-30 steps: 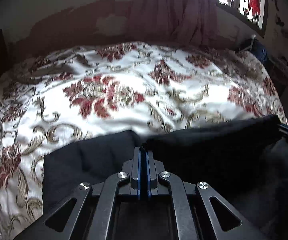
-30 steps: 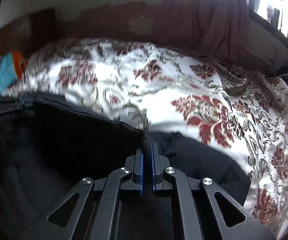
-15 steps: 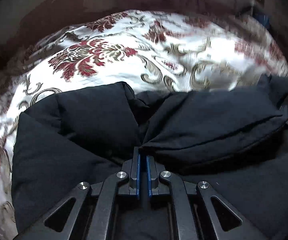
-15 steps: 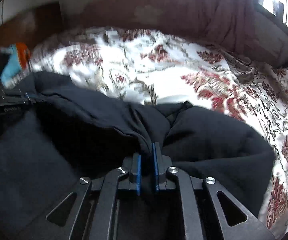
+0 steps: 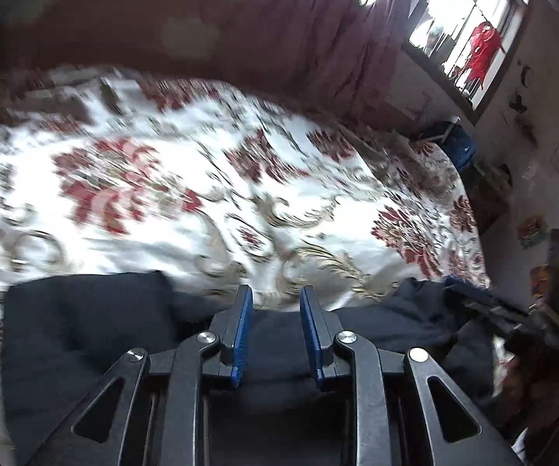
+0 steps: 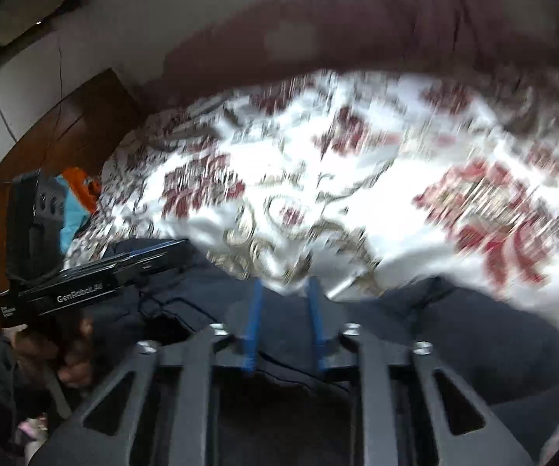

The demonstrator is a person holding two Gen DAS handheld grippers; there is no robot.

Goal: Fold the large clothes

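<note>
On the near edge of the floral bedspread (image 5: pixel 209 178), a dark garment (image 5: pixel 85 334) is spread beneath both grippers. The left gripper (image 5: pixel 273 303) is seen with its blue pads (image 5: pixel 240 334) parted and opening over the cloth, nothing pressed between them. The right gripper (image 6: pixel 285 303) is held with a narrow gap above the same garment (image 6: pixel 454 334), no fold visibly pinched, though that view is blurred.

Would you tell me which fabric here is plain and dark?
The garment nearest the camera; the bedspread is floral red-on-white, the curtain maroon.
</note>
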